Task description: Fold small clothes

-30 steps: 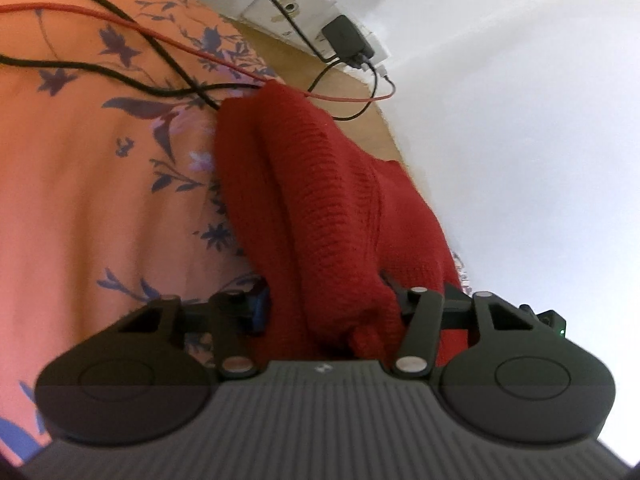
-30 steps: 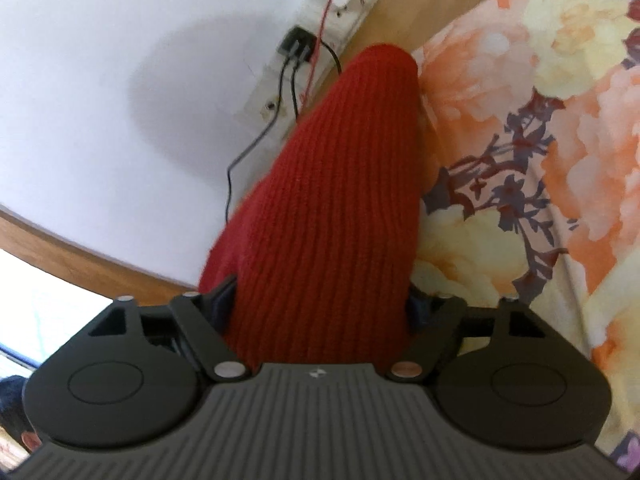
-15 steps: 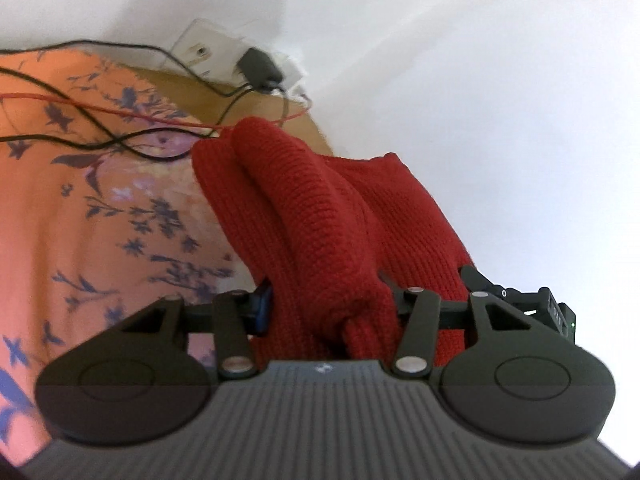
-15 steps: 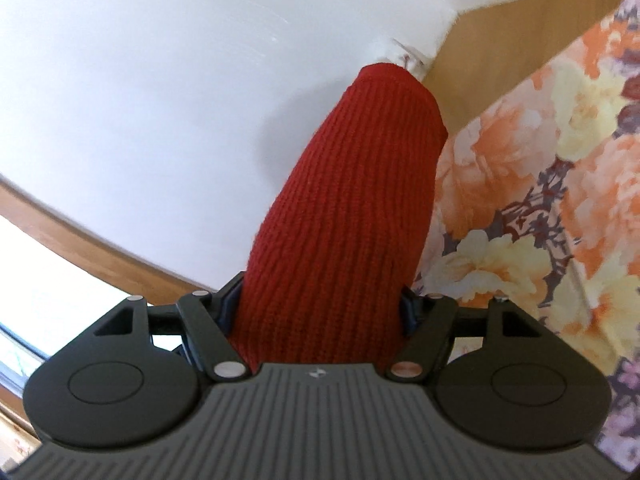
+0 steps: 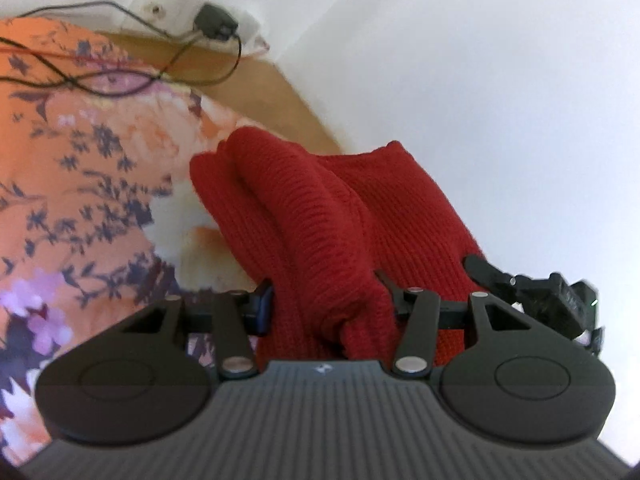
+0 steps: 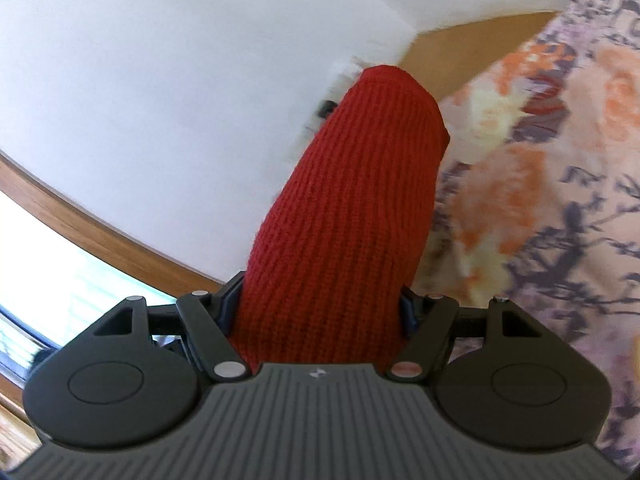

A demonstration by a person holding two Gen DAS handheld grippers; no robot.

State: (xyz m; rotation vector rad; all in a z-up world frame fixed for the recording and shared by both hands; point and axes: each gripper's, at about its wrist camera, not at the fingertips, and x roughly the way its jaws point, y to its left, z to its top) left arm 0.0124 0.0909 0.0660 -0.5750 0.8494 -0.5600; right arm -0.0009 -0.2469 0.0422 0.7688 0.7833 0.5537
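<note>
Both tools, left and right, stay clamped on the red knit, now farther from the socket.

Sweater: solid deep red, ribbed knit. Bedsheet: orange with dark purple-blue leaf sprigs, lilac blossoms, pale cream patches. Wall: plain white. Socket plate: white, black plug, black cables. Left gripper and right gripper: black, grey ribbed body.

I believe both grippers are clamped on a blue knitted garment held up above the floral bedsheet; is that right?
Not quite: the knitted garment is red, not blue, as both wrist views show. Otherwise yes: the left gripper and the right gripper are both clamped on it above the floral bedsheet.
</note>
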